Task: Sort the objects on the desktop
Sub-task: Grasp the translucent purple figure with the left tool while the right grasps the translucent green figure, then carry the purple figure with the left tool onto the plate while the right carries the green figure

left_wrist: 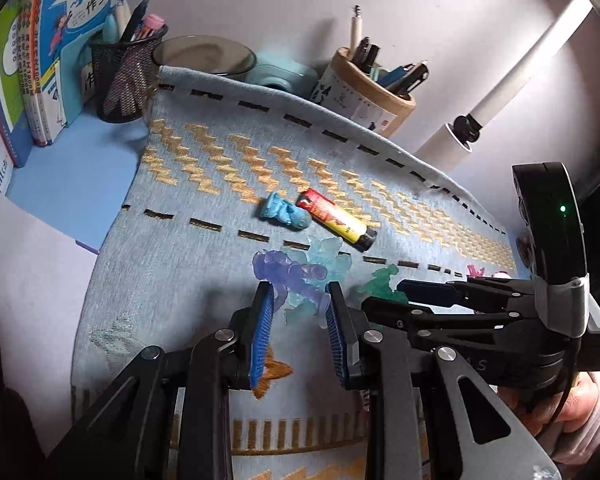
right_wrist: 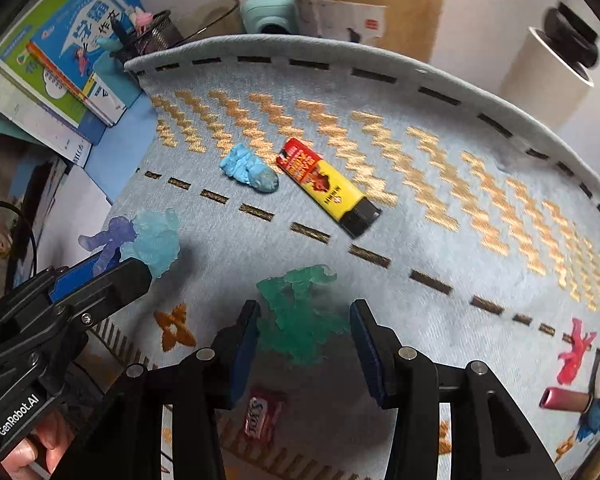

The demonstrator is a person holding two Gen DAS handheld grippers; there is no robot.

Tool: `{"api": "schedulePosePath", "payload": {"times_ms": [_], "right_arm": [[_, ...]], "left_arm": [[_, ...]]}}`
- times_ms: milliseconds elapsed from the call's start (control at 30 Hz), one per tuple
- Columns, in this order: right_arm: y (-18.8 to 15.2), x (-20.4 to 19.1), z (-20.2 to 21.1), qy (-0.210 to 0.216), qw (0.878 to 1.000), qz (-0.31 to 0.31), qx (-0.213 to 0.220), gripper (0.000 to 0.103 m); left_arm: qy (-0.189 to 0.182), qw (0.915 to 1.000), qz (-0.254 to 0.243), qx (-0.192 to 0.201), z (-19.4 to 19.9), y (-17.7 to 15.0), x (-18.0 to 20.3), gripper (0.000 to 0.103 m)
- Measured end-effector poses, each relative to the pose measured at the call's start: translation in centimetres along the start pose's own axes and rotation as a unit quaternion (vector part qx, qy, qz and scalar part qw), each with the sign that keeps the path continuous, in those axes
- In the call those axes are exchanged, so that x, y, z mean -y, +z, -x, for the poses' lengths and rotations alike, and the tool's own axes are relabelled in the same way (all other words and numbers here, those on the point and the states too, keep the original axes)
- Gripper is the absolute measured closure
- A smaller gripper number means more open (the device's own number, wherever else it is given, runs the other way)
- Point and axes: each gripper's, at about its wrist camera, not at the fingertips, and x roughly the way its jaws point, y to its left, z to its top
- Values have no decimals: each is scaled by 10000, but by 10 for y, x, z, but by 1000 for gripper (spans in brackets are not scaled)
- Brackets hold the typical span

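Green figure (right_wrist: 300,316): lay flat on mat (right_wrist: 440,240), between parted, untouching jaws of right gripper (right_wrist: 304,344), long axis along fingers; left gripper (left_wrist: 298,300), farther off, clenched purple and pale-blue figures (left_wrist: 296,280)

Right gripper (right_wrist: 304,344) jaws astride green figurine (right_wrist: 300,316), not pressing; glue tube (right_wrist: 326,186) beyond.

On the mat (right_wrist: 440,240) the tube (right_wrist: 327,186) lay just right of the opaque figure (right_wrist: 249,169). Nearer me, the figure (right_wrist: 304,312) sat between my right gripper's (right_wrist: 305,350) fingers. To its left, my left gripper (left_wrist: 298,312) held two figures (left_wrist: 296,280) together.
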Motion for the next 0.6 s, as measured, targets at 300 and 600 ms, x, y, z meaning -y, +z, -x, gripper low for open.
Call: {"api": "schedulePosePath", "payload": {"times_ms": [300,600], "right_arm": [[-55,52,78,44,9951,-808,561,58],[-136,109,145,-117,9853,-1411,958,58]], "left_arm": [[-287,9975,-644,8,16,-14,78,80],[-747,9906,-1125,-198,24,-47,183,80]]}}
